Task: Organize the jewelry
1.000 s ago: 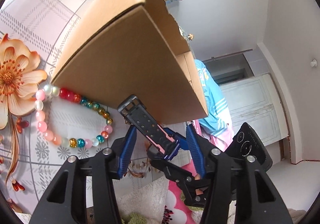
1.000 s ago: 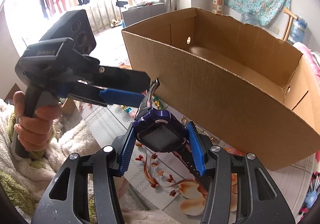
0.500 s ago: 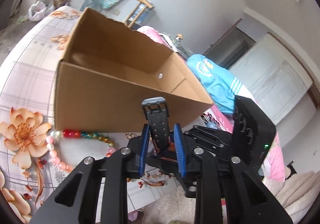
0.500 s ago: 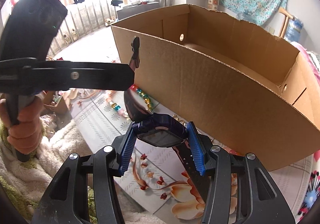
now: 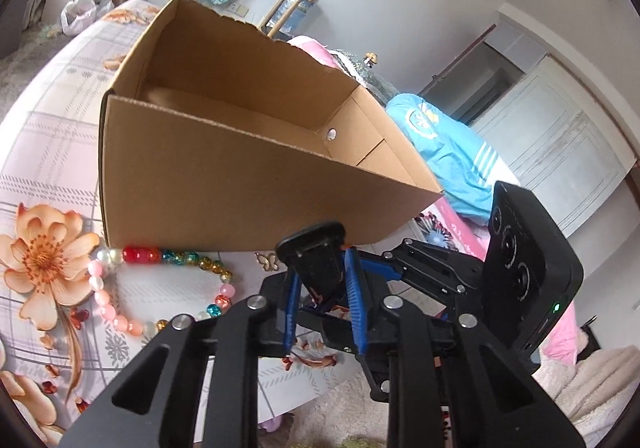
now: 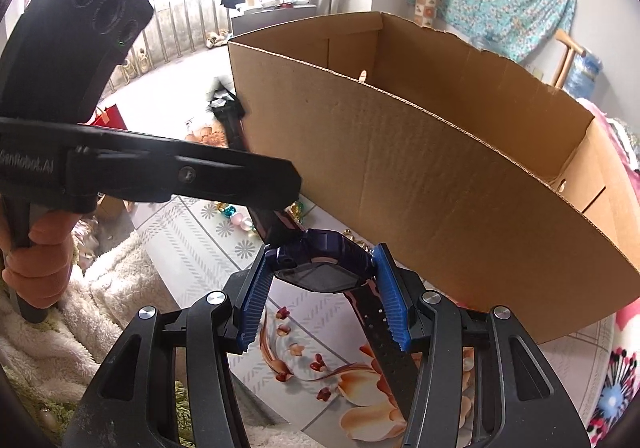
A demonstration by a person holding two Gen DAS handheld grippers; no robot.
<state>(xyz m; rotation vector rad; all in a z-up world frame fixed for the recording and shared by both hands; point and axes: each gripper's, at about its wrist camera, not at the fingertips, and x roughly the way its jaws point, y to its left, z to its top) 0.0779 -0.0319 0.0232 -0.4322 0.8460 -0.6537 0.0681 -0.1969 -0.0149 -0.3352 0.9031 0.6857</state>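
Note:
A dark purple wristwatch with a black strap is held by both grippers in front of an open cardboard box. My right gripper is shut on the watch body. My left gripper is shut on the upper strap, whose buckle end sticks up between its blue pads. The left gripper also shows in the right wrist view, crossing in from the left. A colourful bead bracelet lies on the floral tablecloth beside the box's near wall. The box shows nothing inside.
A small gold butterfly charm lies on the floral tablecloth by the box's near wall. A fluffy white blanket hangs below the table's near edge. A blue garment lies behind the box.
The left gripper has closed on the watch strap and both grippers have risen a little, so more of the box's inside shows. The right gripper keeps its hold on the watch body.

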